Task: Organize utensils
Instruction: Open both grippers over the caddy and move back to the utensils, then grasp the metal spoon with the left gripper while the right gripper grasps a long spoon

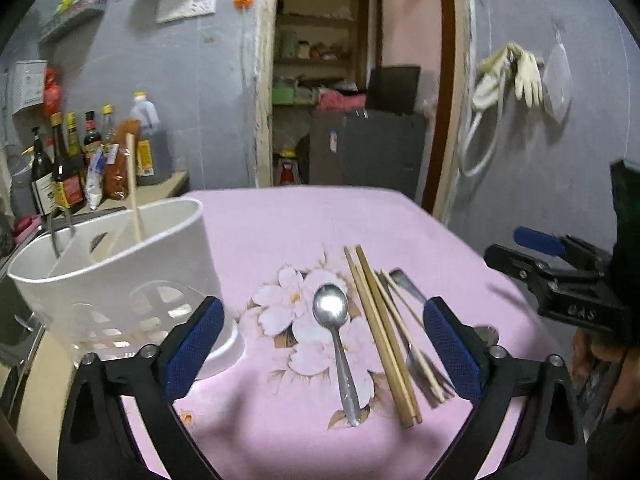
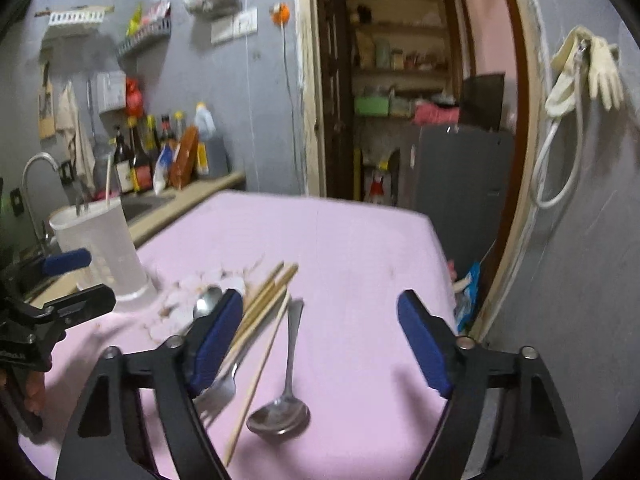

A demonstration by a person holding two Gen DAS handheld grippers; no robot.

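Only legible marking: raised letters on the black body of the right gripper in the left wrist view, roughly "GAS", first letter uncertain. Sauce bottles on the counter carry red and yellow labels, print too small and blurred to read. Same for the small sticker on the grey cabinet through the doorway. Nothing readable in the right wrist view.

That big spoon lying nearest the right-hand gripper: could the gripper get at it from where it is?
Probably yes. The right gripper is open and holds nothing, and the spoon lies on the pink cloth between its fingers, with only a loose chopstick alongside.
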